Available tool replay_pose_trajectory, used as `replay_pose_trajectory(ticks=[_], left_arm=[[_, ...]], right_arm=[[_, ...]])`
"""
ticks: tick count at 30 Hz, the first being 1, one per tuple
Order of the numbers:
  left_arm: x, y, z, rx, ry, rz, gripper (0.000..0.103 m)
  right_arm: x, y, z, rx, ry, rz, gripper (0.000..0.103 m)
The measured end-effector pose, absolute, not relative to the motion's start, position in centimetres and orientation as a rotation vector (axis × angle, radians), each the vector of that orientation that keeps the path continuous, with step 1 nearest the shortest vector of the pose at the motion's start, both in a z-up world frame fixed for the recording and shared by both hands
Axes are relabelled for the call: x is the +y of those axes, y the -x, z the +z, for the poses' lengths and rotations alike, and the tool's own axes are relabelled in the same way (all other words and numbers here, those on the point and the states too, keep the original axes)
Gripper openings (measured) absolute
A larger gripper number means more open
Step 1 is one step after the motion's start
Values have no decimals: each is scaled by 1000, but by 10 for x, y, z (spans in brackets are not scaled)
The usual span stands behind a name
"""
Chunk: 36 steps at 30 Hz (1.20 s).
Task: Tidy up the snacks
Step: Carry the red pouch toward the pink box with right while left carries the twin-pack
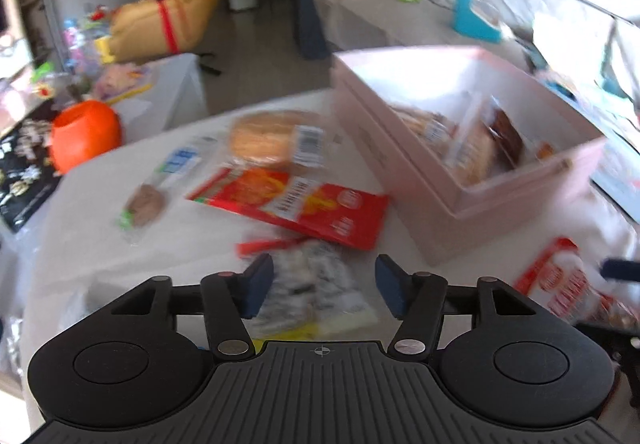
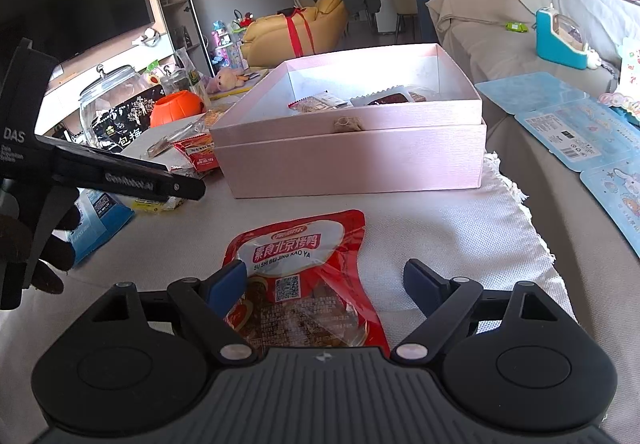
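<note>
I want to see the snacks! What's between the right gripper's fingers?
In the right wrist view, a red snack pouch lies on the cloth between the open right gripper fingers.

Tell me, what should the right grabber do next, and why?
Probably close the right gripper on the red snack pouch. Its fingers are open with the pouch lying flat between them, and the pink box just beyond already holds other snacks.
</note>
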<state>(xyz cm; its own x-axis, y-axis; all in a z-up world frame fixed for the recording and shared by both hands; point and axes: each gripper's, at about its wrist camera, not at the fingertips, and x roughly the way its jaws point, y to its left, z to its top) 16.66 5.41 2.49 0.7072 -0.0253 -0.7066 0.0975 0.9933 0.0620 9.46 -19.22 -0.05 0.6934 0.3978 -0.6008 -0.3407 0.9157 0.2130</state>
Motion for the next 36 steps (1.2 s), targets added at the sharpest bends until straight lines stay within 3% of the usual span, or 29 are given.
replay_pose_trajectory(ticks=[4, 9, 12, 16, 21, 28, 33, 36], left_arm=[[65, -175, 18, 807, -96, -27, 65], [81, -185, 10, 833, 16, -30, 78], [75, -183, 8, 844, -16, -41, 76], [63, -163, 10, 849, -33, -90, 67], [57, -108, 9, 808, 22, -116, 66], [47, -68, 8, 787, 57, -130, 66], [51, -70, 9, 797, 86, -137, 66], [51, -70, 9, 796, 78, -134, 66]], right_arm=[[-192, -94, 0, 691, -87, 413, 86], [-193, -95, -1, 691, -83, 414, 87], [-194, -96, -1, 693, -78, 421, 88], [-195, -99, 0, 716, -66, 461, 96], [-189, -101, 2, 755, -33, 464, 98], [-150, -94, 0, 739, 169, 433, 98], [-143, -105, 2, 749, 157, 466, 99], [-142, -104, 5, 746, 188, 488, 93]])
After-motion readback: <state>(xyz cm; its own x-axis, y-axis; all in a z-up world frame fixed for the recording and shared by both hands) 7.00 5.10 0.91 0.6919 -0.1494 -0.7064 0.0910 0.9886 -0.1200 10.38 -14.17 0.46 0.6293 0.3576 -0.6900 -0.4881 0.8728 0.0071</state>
